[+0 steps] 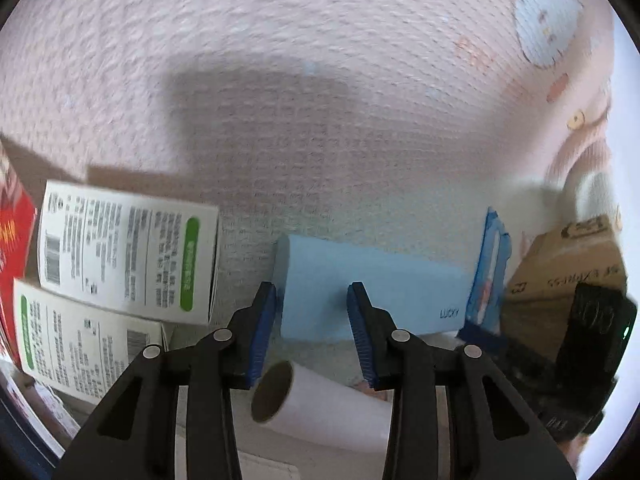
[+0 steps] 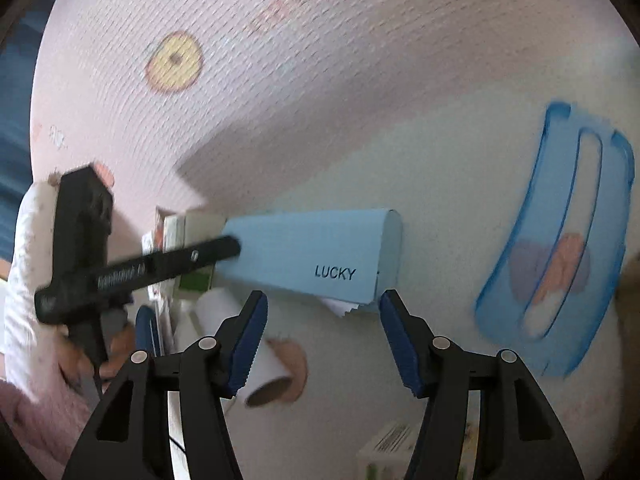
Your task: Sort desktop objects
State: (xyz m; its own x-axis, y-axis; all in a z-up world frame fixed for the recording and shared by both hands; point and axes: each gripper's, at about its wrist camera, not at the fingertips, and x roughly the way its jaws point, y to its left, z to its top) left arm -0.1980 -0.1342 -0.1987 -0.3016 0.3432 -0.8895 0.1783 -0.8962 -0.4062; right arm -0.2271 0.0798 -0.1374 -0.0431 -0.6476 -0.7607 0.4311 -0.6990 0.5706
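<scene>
Light blue "LUCKY" case (image 1: 372,292) lies flat on the pink patterned surface (image 1: 280,80), long side across the view, just beyond both grippers. Left gripper (image 1: 312,328): jaws apart, nothing between the pads, the case's left end just past the tips. White paper roll (image 1: 320,408) lies near, under the left gripper, open end to the left. Two white boxes with green labels (image 1: 128,256) sit left of the case. Brown cardboard box (image 1: 568,280) at right. Right gripper (image 2: 324,340): jaws apart, holding nothing, near edge of the case just ahead. Blue plastic package (image 2: 556,248) lies right of the case, apart from it.
</scene>
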